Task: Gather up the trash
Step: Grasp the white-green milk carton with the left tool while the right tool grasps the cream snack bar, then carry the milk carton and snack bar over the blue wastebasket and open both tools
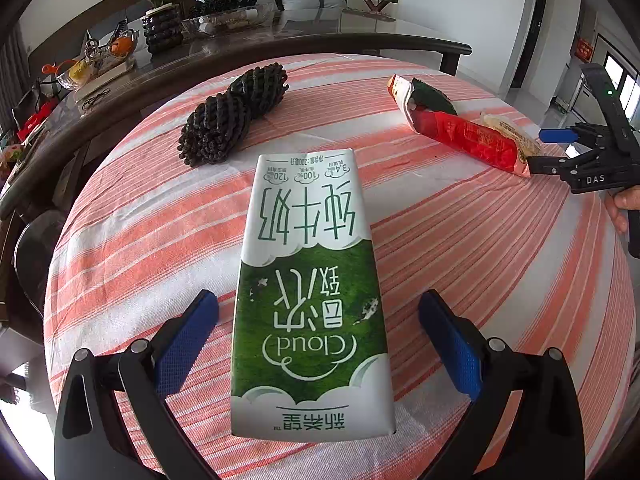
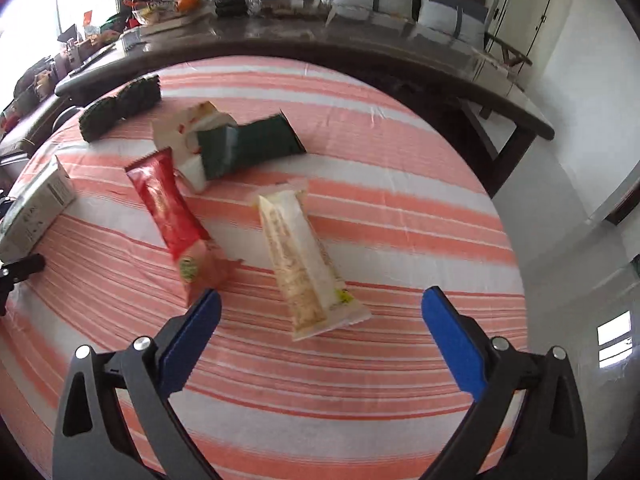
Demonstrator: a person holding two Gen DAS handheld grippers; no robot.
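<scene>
A green and white milk carton (image 1: 310,280) lies flat on the striped tablecloth, between the fingers of my left gripper (image 1: 318,338), which is open around it with gaps on both sides. My right gripper (image 2: 320,328) is open and empty, with a cream wrapper (image 2: 304,260) lying between and ahead of its fingers. A red wrapper (image 2: 172,216) lies to the left of it, its end by the left finger. A dark green wrapper (image 2: 248,146) and a crumpled white and red wrapper (image 2: 188,136) lie farther back. The carton's end shows at the left of the right wrist view (image 2: 36,204).
A black foam net sleeve (image 1: 232,114) lies at the far left of the round table (image 1: 500,260). A long dark table (image 1: 280,46) with bowls, fruit and a plant stands just behind. The right gripper shows at the right edge of the left wrist view (image 1: 576,148).
</scene>
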